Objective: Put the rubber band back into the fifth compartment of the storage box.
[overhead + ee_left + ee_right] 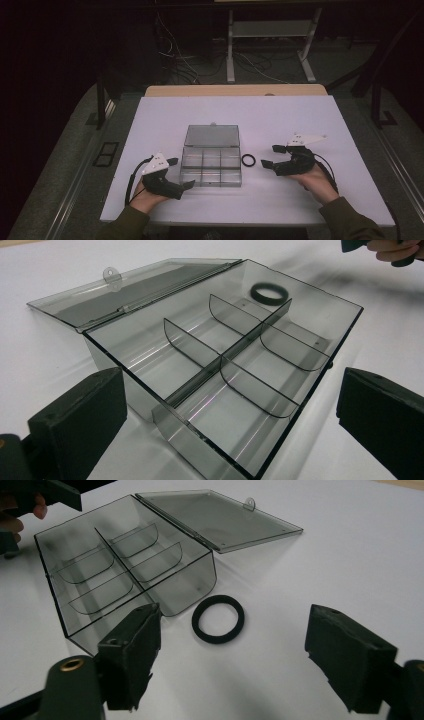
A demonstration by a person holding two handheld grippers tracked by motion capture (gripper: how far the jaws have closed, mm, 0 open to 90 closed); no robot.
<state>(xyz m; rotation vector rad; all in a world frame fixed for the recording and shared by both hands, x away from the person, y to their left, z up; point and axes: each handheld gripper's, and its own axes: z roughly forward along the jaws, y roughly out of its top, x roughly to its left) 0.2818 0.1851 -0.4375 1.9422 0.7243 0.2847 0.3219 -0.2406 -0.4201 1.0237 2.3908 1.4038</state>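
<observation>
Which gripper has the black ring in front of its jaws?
The right gripper: its open jaws face the black ring lying beside the clear compartment box. The left gripper faces the box's opposite side.

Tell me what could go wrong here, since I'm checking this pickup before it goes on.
1. The black ring lies flat on the white table, so the open right gripper may slide it instead of lifting it.
2. The ring sits close beside the clear compartment box; a finger could knock the box wall.
3. The open left gripper has the box between its fingers unpressed, so the box could shift.
</observation>
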